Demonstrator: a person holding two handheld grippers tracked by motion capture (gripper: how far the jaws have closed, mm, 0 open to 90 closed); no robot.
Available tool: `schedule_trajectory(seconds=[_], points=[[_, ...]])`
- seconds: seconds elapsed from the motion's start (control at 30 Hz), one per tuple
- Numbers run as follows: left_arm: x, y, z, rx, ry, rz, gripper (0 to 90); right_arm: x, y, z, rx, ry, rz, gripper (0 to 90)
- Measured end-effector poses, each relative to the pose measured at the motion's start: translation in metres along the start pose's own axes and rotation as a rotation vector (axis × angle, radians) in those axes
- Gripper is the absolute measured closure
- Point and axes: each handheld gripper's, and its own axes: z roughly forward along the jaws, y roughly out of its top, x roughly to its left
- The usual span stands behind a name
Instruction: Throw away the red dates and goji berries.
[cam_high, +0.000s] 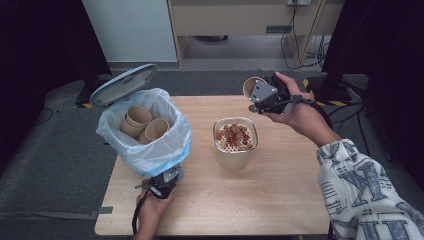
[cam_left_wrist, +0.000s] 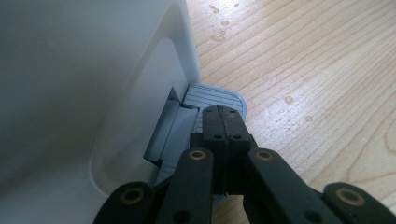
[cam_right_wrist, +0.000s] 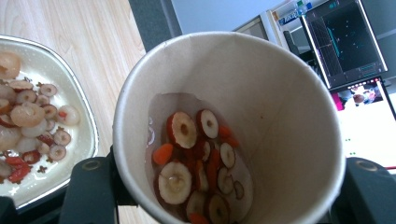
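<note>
Right tool (cam_high: 256, 95): jaws clamped on one brown paper cup (cam_right_wrist: 233, 130), held tilted above the far right part of the wooden surface (cam_high: 280, 200), beside and apart from the strainer bowl. Cup is a smooth tapered cylinder with a rolled rim; at its bottom lies a wet clump of sliced dried fruit (cam_right_wrist: 196, 168), round pale discs with red skins, plus a few orange-red berries.

One rounded-square strainer bowl (cam_high: 235, 150), cream and glossy, stands mid-surface, holding the same fruit pieces on a perforated insert.

One white pedal bin (cam_high: 145, 145) at the left, lined with a translucent crinkled plastic bag; oval grey lid (cam_high: 124, 84) raised. Three empty brown cups (cam_high: 145, 125) inside.

Left tool (cam_left_wrist: 224, 126): jaws together, tips pressed on the bin's ribbed grey pedal (cam_left_wrist: 210, 95).
</note>
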Motion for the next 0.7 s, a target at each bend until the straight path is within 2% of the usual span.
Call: schedule_trajectory(seconds=[0.23,0.47,0.7], points=[[0.0,0.0001,-0.0002,0.002,-0.001,0.001,89.5,-0.0007,0.0042,-0.0006,0.007,-0.005,-0.031,34.5],[0.0,0.0,-0.0001,0.002,0.0,0.0,89.5,-0.0013,0.0055,-0.001,0.007,-0.006,-0.029,34.6],[0.0002,0.0,-0.0001,0.002,-0.001,0.001,89.5,-0.001,0.0073,-0.0004,0.013,-0.008,-0.047,34.6]])
